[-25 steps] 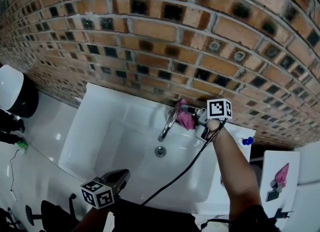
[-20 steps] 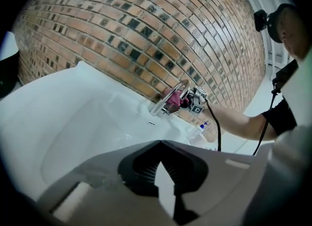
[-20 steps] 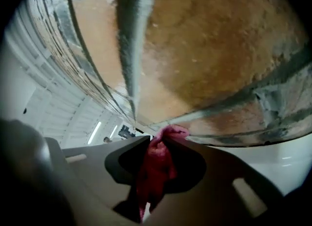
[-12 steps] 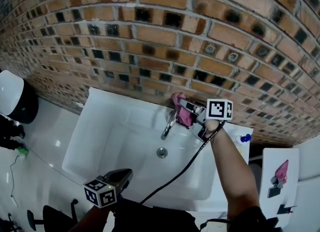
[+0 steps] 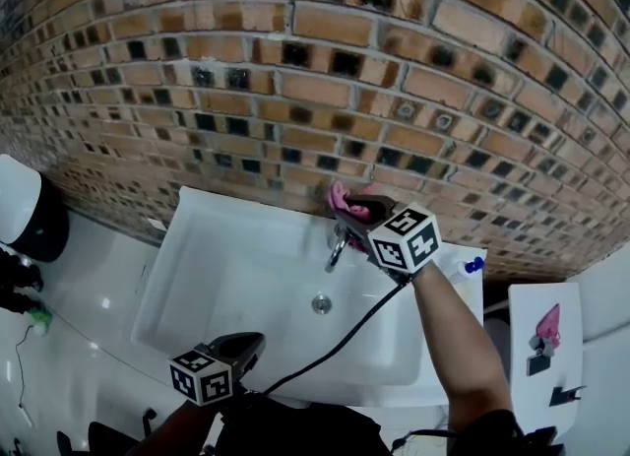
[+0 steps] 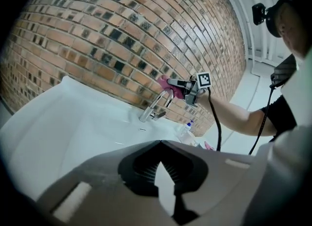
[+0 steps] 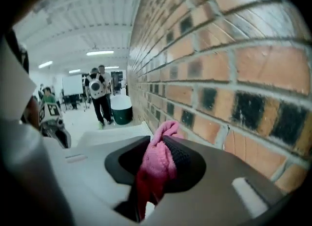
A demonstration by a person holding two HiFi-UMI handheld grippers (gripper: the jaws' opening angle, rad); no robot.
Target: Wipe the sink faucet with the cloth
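A glossy white sink (image 5: pixel 197 218) is seen from above, set against a rough brick wall (image 5: pixel 295 70). Well to the lower left of the faucet, by the sink's near edge, the left gripper (image 5: pixel 251 342) is held idle, its fingers drawn together on nothing. The faucet (image 5: pixel 338 245), a slim arched spout of shiny metal, is mounted at the back of the basin, close under the wall. At the top of the faucet's arch, a soft, fuzzy pink cloth (image 5: pixel 343 198) is pinched between the ribbed black fingers of the right gripper (image 5: pixel 350 212), with a bunched tuft left sticking out past their tips towards the bricks. The cloth appears to lie against the spout, though contact cannot be confirmed. For a good wipe, the loose tuft would best be laid over the arch and drawn along its curve with light, even pressure, so that the polished metal is met by cloth rather than hard fingers and the wall is not scraped. To the right of the faucet, on the sink's ledge, a small clear bottle with a blue cap (image 5: pixel 471 268) is seen.
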